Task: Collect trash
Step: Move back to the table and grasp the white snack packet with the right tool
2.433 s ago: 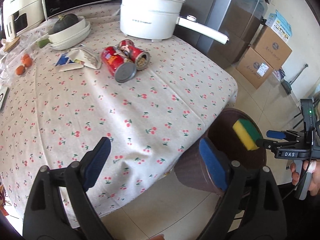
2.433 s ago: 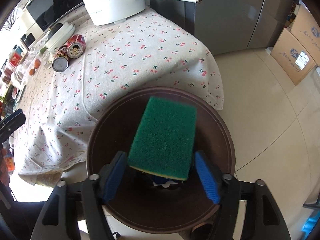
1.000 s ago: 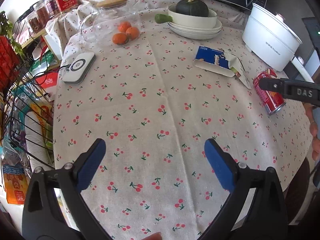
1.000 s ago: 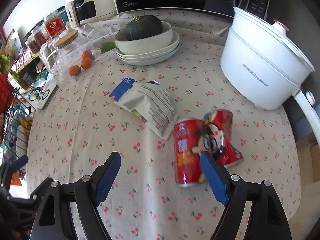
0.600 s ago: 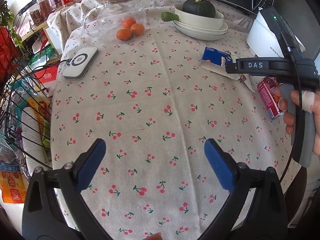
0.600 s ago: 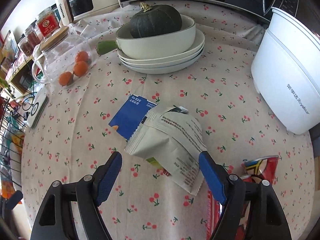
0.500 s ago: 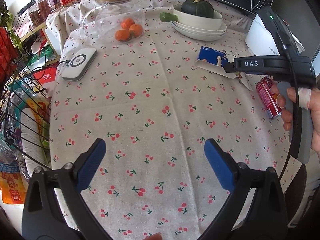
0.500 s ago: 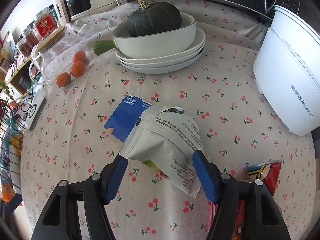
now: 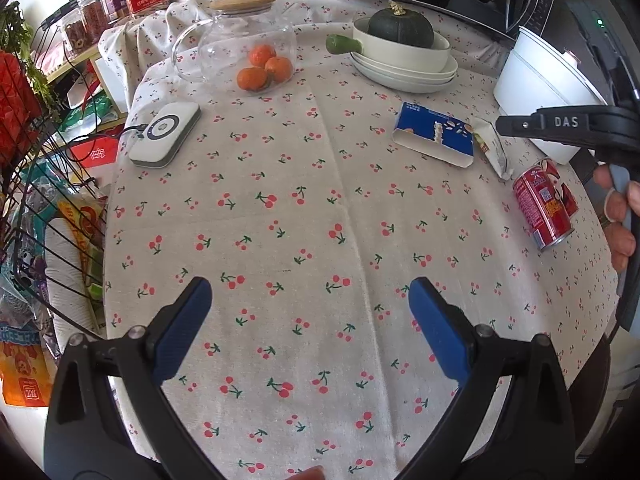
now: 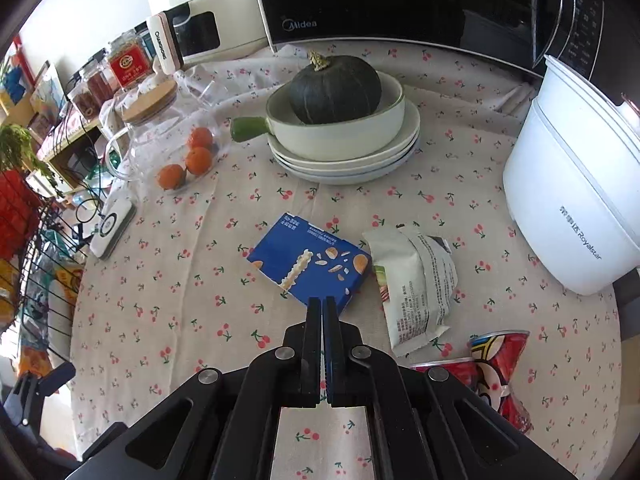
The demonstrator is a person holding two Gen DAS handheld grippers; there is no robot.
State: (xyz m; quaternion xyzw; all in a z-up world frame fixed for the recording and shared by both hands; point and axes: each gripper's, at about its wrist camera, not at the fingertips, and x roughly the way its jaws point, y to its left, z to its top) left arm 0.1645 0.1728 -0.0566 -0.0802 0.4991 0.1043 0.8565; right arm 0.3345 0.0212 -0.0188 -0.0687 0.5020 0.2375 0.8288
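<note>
A flattened blue carton [image 10: 310, 266] lies on the cherry-print tablecloth [image 10: 180, 280], with a crumpled grey-white wrapper [image 10: 416, 280] to its right and red cans [image 10: 496, 364] nearer the edge. My right gripper [image 10: 322, 304] is shut, its tips at the carton's near edge; whether it pinches the carton I cannot tell. In the left wrist view the carton [image 9: 434, 136], the wrapper [image 9: 494, 146] and one red can [image 9: 544, 210] lie at the right, with the right gripper's body above them. My left gripper [image 9: 310, 322] is open and empty over bare cloth.
A white electric pot [image 10: 576, 208] stands at the right. Stacked plates with a bowl holding a dark green squash [image 10: 334, 88] stand behind the trash. A glass jar with oranges [image 9: 256, 56], a white charger pad [image 9: 164, 134] and a wire rack [image 9: 36, 216] are at the left.
My right gripper has closed from wide open and now points at the blue carton's near edge instead of straddling the wrapper. The left gripper has barely moved.
</note>
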